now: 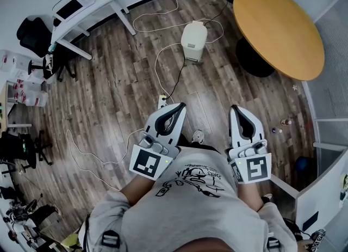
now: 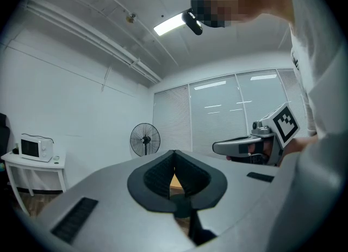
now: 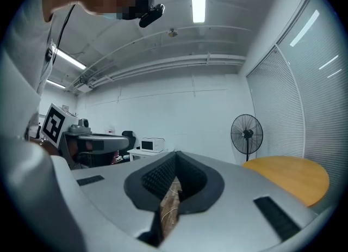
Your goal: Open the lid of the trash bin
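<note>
Grey shirt [image 1: 190, 207] fills the bottom of the head view. Both of my grippers stick out from it, side by side and level. They point over the wood floor [image 1: 109, 93] toward the trash bin [image 1: 194, 40]. My left gripper [image 1: 180, 106] is on the near left of the bin and my right gripper [image 1: 236, 108] is on the near right. Both are well apart from the bin.

The left jaws are closed, tips touching, with nothing between them. I only see a bit of floor through the little gap behind the tips. The right jaws are closed too and hold nothing. Neither gripper touches anything.

The trash bin is small and white and stands upright on the floor. Its lid [image 1: 194, 28] is down. A white cable [image 1: 155, 66] lies on the floor just left of the bin. A round yellow table [image 1: 277, 28] stands to the right of the bin.
</note>
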`<state>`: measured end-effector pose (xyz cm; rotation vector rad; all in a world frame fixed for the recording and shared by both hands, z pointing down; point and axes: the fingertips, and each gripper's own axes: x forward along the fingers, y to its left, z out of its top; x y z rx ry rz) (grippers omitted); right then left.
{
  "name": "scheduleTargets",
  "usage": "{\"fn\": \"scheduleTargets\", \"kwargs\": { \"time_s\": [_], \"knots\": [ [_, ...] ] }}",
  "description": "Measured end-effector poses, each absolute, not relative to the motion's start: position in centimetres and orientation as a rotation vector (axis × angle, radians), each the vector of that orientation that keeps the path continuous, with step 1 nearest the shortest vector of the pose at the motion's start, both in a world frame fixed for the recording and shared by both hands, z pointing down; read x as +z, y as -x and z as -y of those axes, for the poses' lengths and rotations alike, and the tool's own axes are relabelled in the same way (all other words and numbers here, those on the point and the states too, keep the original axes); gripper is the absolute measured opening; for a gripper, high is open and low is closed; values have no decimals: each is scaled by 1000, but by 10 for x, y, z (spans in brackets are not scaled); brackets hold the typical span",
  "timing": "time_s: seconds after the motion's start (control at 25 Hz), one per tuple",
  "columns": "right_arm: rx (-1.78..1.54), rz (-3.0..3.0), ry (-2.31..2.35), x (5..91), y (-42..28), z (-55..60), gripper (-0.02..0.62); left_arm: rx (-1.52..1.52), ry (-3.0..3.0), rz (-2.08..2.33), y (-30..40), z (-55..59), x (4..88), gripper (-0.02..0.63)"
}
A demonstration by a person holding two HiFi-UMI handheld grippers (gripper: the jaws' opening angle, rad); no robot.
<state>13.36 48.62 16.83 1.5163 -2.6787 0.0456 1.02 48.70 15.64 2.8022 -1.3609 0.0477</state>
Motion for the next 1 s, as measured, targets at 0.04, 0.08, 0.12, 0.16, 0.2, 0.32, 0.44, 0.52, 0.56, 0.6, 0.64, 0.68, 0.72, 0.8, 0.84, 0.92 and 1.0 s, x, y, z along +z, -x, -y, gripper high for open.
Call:
{"fn": "scheduleTargets", "kwargs": {
  "time_s": [0.04, 0.08, 0.12, 0.16, 0.2, 0.32, 0.44, 0.52, 0.56, 0.6, 0.64, 0.68, 0.72, 0.8, 0.84, 0.92, 1.0],
  "knots": [
    [51, 2678, -1522, 169, -137, -485, 6, 52, -2808, 1357, -14, -486, 156, 15],
    [55, 2678, -1525, 170, -140, -484, 6, 63, -2815, 1352, -16, -485, 157, 15],
    [58, 2678, -1525, 171, -141, -482, 6, 76, -2818, 1349, -18, -484, 158, 15],
    [61, 2678, -1524, 171, -141, -481, 6, 82, -2817, 1349, -18, -482, 158, 15],
    [64, 2679, -1520, 171, -141, -479, 6, 83, -2812, 1350, -18, -480, 158, 15],
    [70, 2685, -1510, 170, -138, -473, 6, 82, -2801, 1356, -16, -472, 158, 15],
    [63, 2684, -1508, 169, -138, -463, 6, 81, -2805, 1351, -16, -462, 158, 15],
    [60, 2681, -1508, 170, -138, -454, 6, 80, -2807, 1347, -18, -454, 158, 15],
    [59, 2679, -1508, 170, -138, -450, 6, 80, -2808, 1344, -18, -450, 158, 15],
    [57, 2679, -1508, 170, -138, -445, 6, 78, -2809, 1343, -18, -446, 158, 15],
    [55, 2679, -1507, 169, -137, -441, 6, 76, -2810, 1343, -17, -441, 157, 15],
    [52, 2681, -1507, 168, -136, -436, 6, 76, -2811, 1345, -15, -436, 157, 15],
    [48, 2683, -1507, 168, -134, -431, 6, 77, -2811, 1347, -13, -431, 157, 15],
    [41, 2685, -1508, 166, -130, -420, 6, 77, -2813, 1353, -9, -420, 157, 15],
    [40, 2685, -1508, 166, -128, -415, 6, 73, -2813, 1356, -6, -414, 157, 15],
    [40, 2684, -1506, 166, -124, -403, 6, 63, -2809, 1361, -1, -402, 156, 15],
    [40, 2683, -1502, 166, -120, -390, 6, 59, -2807, 1365, 3, -389, 156, 15]
  ]
}}
